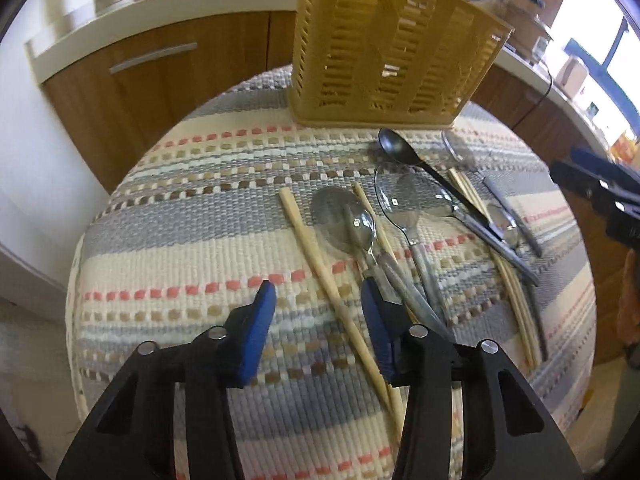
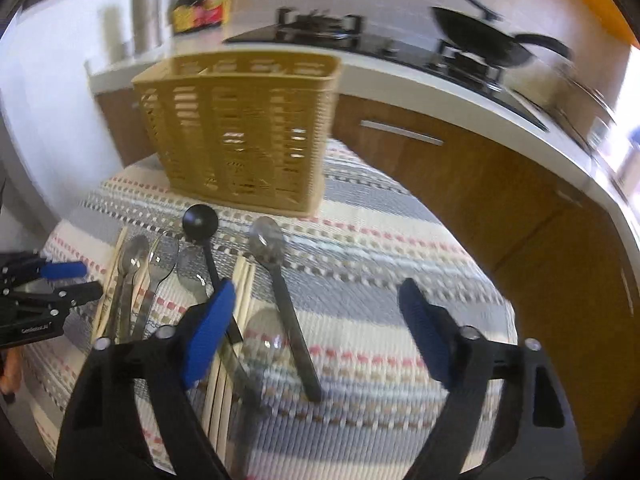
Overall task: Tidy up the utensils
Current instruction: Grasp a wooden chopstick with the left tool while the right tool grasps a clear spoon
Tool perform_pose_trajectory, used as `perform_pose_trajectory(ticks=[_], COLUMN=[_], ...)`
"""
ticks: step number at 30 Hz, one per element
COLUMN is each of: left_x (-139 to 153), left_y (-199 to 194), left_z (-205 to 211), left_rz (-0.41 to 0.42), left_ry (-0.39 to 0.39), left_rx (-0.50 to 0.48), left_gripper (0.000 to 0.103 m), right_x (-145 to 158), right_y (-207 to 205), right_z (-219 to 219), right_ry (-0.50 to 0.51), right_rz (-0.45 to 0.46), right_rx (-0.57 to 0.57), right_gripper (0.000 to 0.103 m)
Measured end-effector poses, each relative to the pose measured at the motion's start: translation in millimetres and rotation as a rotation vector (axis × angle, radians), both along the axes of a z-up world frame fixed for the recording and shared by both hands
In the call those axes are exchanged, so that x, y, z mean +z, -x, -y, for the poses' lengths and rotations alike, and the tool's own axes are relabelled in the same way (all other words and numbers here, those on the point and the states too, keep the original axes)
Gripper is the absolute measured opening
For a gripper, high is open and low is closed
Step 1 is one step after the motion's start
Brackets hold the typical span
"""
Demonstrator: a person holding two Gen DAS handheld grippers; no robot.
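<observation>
A tan slotted utensil caddy stands at the far side of a striped woven mat; it also shows in the right wrist view. Several spoons and chopsticks lie loose on the mat: a wooden chopstick, steel spoons, a black spoon. My left gripper is open, low over the mat, its jaws on either side of the chopstick. My right gripper is open above a grey spoon, with chopsticks and the black spoon by its left finger.
Wooden cabinets with a white counter stand behind the mat. A black pan sits on the stove. Bottles and a steel canister stand at the counter's left. The other gripper shows at the edge of each view.
</observation>
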State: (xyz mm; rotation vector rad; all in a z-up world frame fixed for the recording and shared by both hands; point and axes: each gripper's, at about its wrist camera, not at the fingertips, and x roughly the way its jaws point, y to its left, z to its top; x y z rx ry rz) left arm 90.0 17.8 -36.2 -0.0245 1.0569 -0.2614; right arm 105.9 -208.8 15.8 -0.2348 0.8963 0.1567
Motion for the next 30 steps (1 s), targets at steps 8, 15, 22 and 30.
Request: perform_pose_trajectory(ticks=[8, 15, 22, 30], left_x=[-3.5, -2.1, 5.9, 8.6], left_y=[-14.0, -21.8, -28.5, -50.2], left_z=[12.5, 10.1, 10.8, 5.8], left_rz=[-0.013, -0.015, 0.002, -0.074], left_ry=[-0.087, -0.141, -0.139, -0.096], left_rx=[-0.04, -0.073, -0.179, -0.218], left_gripper=[0.033, 0.012, 0.004, 0.011], right_x=[-29.9, -51.3, -61.7, -57.1], right_y=[-57.2, -87.1, -113.6, -114.0], right_z=[-31.7, -49.8, -65.9, -65.0], right_ry=[-0.017, -0.013, -0.036, -0.066], right_rz=[-0.153, -0.24, -0.304, -0.305], right_rx=[0.138, 0.155, 0.166, 0.146], right_gripper=[0.054, 0.046, 0.03, 0.03])
